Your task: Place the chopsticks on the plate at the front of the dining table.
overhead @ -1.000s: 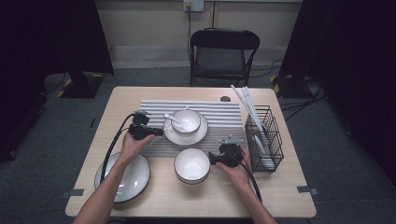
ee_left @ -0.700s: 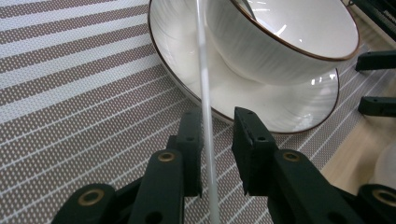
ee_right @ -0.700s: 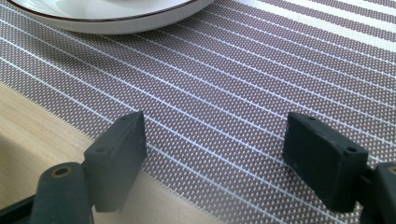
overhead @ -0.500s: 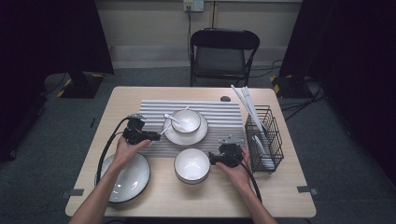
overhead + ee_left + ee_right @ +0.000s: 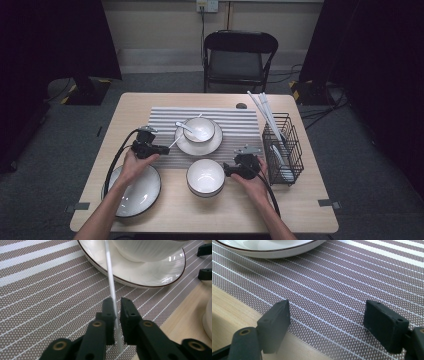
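Left gripper (image 5: 115, 305) has just closed its jaws on a thin white stick (image 5: 111, 287), a chopstick by the look of it, pinching its near end over the striped mat (image 5: 45, 297). Its far end leans on the saucer (image 5: 160, 272) under a bowl (image 5: 199, 128). Light, stiff and smooth, it may swivel or slip; a grip nearer the middle would likely steady it. That bowl holds a spoon (image 5: 183, 127). Right gripper (image 5: 327, 322) hovers wide open over the mat's edge. The wire basket (image 5: 283, 150) holds more white sticks (image 5: 264, 107).

Thin white chopstick (image 5: 111, 287) – slanted, far end on saucer rim (image 5: 140, 285), near end over striped mat (image 5: 45, 290)
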`<state>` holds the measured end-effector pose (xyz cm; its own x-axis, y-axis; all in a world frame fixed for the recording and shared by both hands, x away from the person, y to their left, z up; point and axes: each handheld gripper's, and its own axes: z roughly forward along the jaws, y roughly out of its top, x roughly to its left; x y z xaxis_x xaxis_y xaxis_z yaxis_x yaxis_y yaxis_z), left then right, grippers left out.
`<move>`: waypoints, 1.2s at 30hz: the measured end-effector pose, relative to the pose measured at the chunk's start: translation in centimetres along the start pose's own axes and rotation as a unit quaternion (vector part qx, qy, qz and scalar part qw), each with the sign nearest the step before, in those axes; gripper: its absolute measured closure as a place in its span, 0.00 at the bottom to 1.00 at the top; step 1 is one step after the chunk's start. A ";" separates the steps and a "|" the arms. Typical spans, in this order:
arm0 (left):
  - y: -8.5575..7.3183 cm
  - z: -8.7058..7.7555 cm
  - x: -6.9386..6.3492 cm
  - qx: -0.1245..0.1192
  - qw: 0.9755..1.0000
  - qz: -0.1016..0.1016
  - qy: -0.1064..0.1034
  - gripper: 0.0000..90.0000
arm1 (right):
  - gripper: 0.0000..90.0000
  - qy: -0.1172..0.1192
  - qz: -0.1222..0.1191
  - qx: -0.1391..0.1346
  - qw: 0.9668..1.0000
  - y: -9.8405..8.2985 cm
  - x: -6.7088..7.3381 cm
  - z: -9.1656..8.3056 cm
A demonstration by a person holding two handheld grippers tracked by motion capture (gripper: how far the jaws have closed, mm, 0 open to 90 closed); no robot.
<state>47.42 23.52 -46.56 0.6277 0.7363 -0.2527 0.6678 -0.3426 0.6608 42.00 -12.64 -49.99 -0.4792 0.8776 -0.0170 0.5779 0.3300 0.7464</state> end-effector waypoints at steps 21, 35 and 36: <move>0.6 0.7 0.7 -0.020 1.000 -0.011 0.008 0.96 | 0.23 -0.001 0.001 0.000 1.000 0.0 0.0 0.0; 0.6 1.0 0.3 -0.022 1.000 -0.013 0.003 0.96 | 0.23 -0.003 0.001 0.000 1.000 0.0 0.1 0.0; 0.6 1.0 0.3 -0.022 1.000 -0.012 0.003 0.95 | 0.23 -0.003 0.002 0.000 1.000 0.0 0.1 0.0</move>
<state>48.44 22.97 -46.99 0.6088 0.7481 -0.2641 0.6646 -0.2992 0.6847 41.95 -12.59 -49.99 -0.4739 0.8804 -0.0184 0.5793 0.3274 0.7465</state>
